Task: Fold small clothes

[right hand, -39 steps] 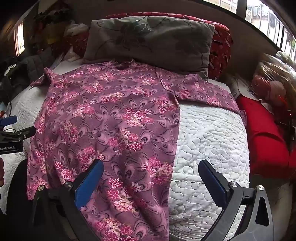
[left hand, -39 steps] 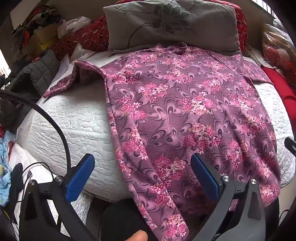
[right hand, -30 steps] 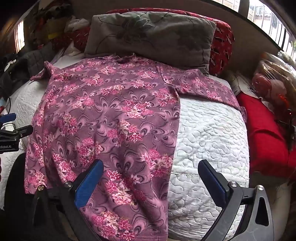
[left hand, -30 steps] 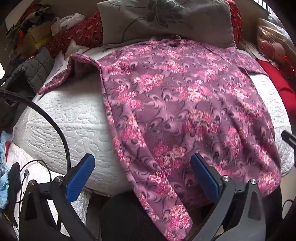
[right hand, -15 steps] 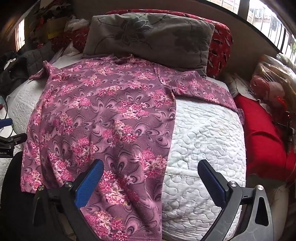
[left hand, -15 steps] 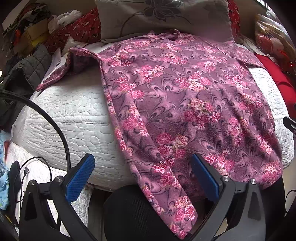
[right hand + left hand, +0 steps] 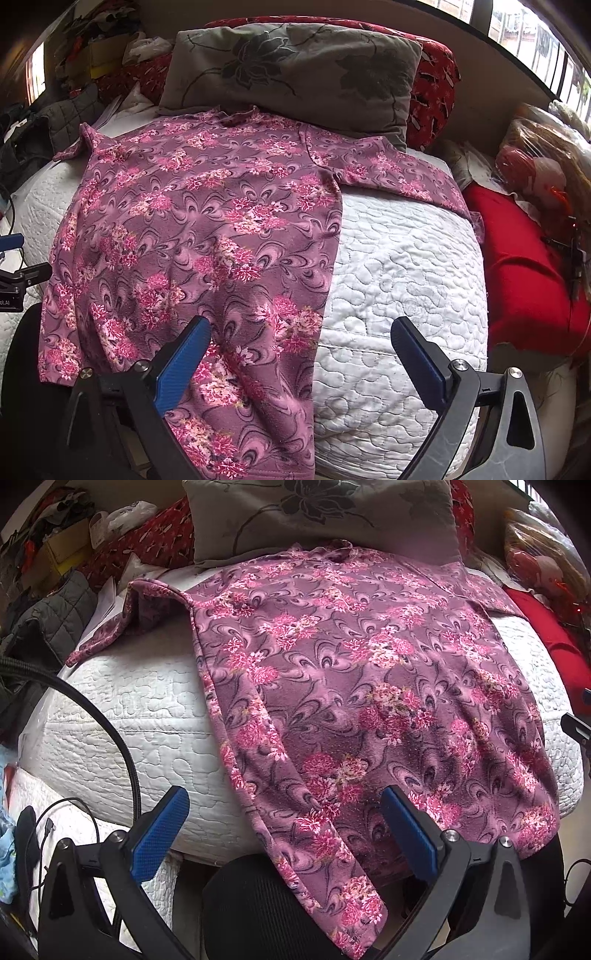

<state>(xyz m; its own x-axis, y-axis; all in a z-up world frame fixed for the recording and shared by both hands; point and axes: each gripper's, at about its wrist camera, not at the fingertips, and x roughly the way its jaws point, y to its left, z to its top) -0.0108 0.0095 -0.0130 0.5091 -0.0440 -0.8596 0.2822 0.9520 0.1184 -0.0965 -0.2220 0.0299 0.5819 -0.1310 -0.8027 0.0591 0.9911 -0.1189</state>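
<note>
The big white bed is under everything. On it lies the pink flowery top, spread out flat with its neck by the gray pillow. Its bottom edge hangs off the bed near me. One sleeve sticks out to the side. I think no fold is made yet, so all the folding is left. My left tongs are wide apart and hold nothing. My right tongs are wide apart too, over the hem.
</note>
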